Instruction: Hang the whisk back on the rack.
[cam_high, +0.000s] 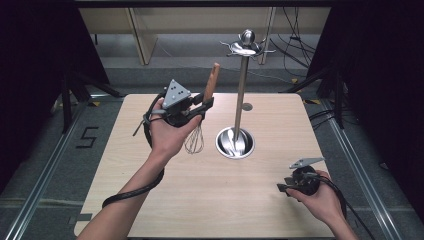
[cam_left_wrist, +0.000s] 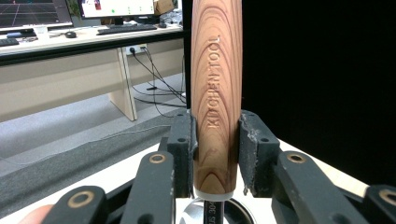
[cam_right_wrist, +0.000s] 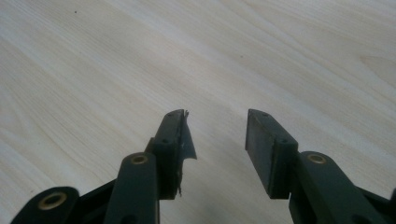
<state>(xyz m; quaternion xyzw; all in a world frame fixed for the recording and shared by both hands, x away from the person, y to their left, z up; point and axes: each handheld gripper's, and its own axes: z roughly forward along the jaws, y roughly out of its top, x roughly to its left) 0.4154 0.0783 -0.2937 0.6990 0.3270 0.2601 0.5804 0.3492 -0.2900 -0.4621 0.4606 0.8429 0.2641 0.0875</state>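
My left gripper (cam_high: 206, 104) is raised above the left-centre of the counter (cam_high: 210, 200), held in my left hand (cam_high: 167, 131). Its jaws are clamped on the wooden handle (cam_left_wrist: 216, 98) of a whisk (cam_high: 200, 117). In the left gripper view the handle stands upright between the two pads, touching both, with the words KITCHEN TOOL running along the grain. A metal stem leaves the lower end of the handle below the pads. In the high view the handle tilts slightly up and to the right, and the wire loops (cam_high: 194, 141) hang beneath my hand, above the counter surface.

Just right of the whisk stands a metal utensil rack (cam_high: 241, 75): a round base (cam_high: 235, 143) resting on the counter, an upright pole, and a crown of hooks at the top. The whisk and the rack are near each other but apart.

My right gripper (cam_right_wrist: 215, 140) is low at the near right corner of the counter, held in my right hand (cam_high: 322, 197) and well apart from the rack. Its jaws are spread with nothing between them; bare light wood shows in the gap. The pad on the left jaw has a torn, peeling edge. Whether the jaws touch the counter I cannot tell
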